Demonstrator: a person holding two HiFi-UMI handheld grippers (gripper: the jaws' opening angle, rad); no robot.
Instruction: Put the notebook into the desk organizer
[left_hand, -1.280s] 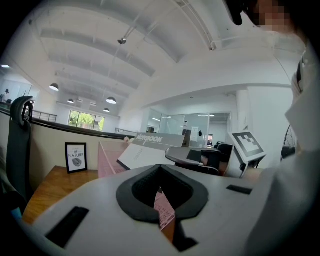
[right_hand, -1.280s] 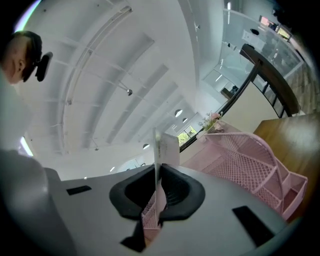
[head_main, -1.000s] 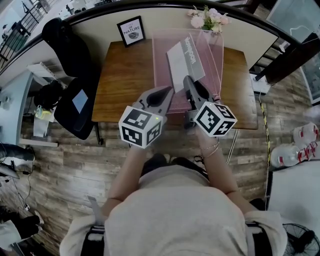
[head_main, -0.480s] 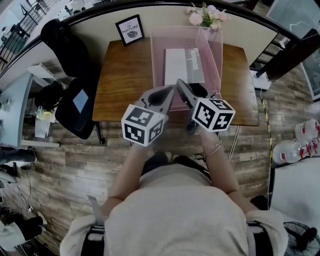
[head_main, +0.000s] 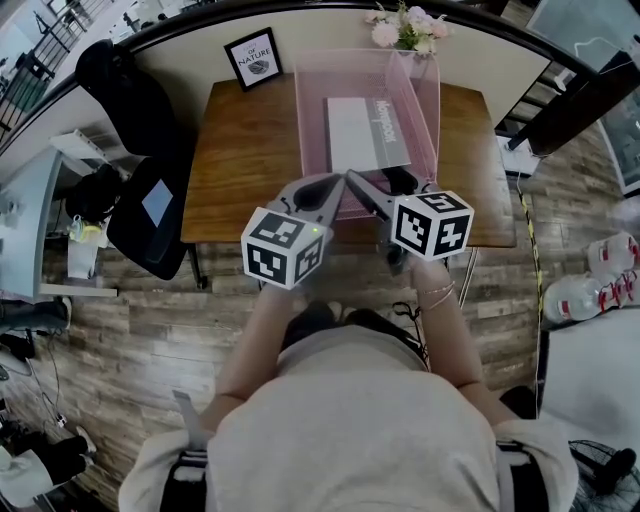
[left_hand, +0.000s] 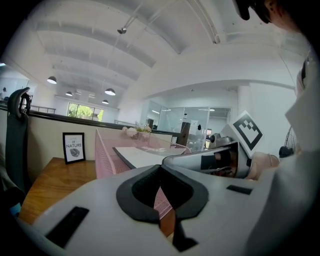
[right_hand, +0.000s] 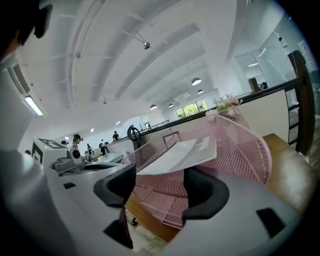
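A grey-and-white notebook (head_main: 365, 133) lies flat inside the pink mesh desk organizer (head_main: 312, 120) on the wooden table (head_main: 250, 160). My right gripper (head_main: 378, 185) hovers at the organizer's near edge. Its jaws have just been opening and now stand wide, with nothing between them. In the right gripper view the notebook (right_hand: 180, 154) rests beyond the jaws of the right gripper (right_hand: 160, 187), free of both pads, with the organizer's mesh wall (right_hand: 240, 145) behind it. My left gripper (head_main: 335, 185) sits just to the left, shut and holding nothing. The left gripper view shows the left gripper (left_hand: 160, 167), notebook (left_hand: 140, 155) and mesh (left_hand: 105, 155).
A framed "of nature" picture (head_main: 252, 58) stands at the table's back left and a bunch of flowers (head_main: 405, 25) behind the organizer. A black chair (head_main: 150, 200) stands left of the table. Water bottles (head_main: 590, 290) lie on the floor at right.
The notebook was tilted up in the right gripper's grip; now it lies flat in the organizer. The right jaws have opened and let it go, and the gripper has sunk slightly.
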